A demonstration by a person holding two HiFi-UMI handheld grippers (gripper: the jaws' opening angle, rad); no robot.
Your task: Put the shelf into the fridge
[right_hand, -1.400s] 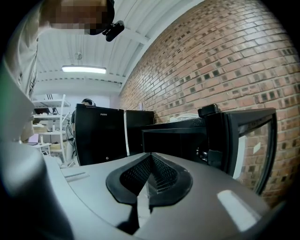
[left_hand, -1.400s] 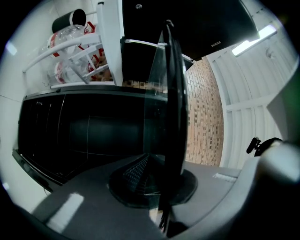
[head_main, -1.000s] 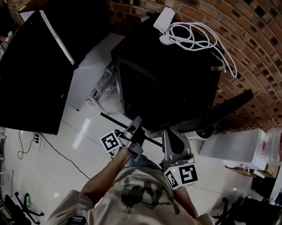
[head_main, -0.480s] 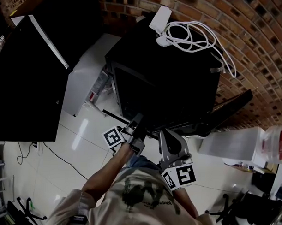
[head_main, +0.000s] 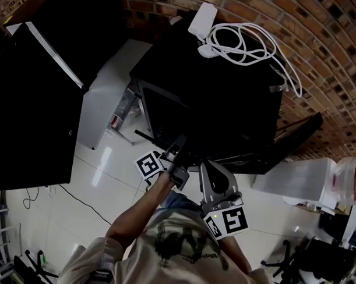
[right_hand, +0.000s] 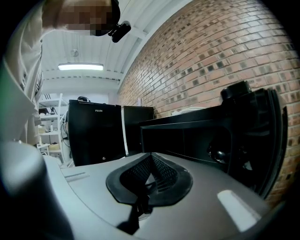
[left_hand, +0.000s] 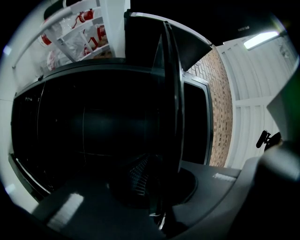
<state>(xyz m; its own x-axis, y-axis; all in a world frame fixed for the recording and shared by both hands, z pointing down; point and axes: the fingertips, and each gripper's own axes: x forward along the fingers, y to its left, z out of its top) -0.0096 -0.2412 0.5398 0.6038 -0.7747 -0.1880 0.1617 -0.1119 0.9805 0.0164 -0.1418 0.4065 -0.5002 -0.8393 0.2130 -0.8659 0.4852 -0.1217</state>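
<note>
The black mini fridge (head_main: pixel 226 93) stands open in front of me, its door (head_main: pixel 289 142) swung out to the right. My left gripper (head_main: pixel 179 149) is at the mouth of the fridge, shut on the edge of a thin dark shelf (head_main: pixel 150 138). In the left gripper view the shelf (left_hand: pixel 168 117) runs edge-on straight up from the jaws, with the dark fridge cavity (left_hand: pixel 84 136) behind it. My right gripper (head_main: pixel 211 169) hangs just below the fridge front, shut with nothing in it. In its own view the right gripper (right_hand: pixel 151 161) points past the open fridge (right_hand: pixel 187 136) and door (right_hand: pixel 255 131).
A white charger and coiled cable (head_main: pixel 245 45) lie on top of the fridge. A tall black fridge (head_main: pixel 33 104) stands at the left, with a white cabinet (head_main: pixel 113 89) between the two. A white box (head_main: pixel 293 183) sits at the right. A brick wall (head_main: pixel 321 50) runs behind.
My left gripper has moved up and forward with the shelf, closer into the fridge opening. The right gripper has stayed about where it was.
</note>
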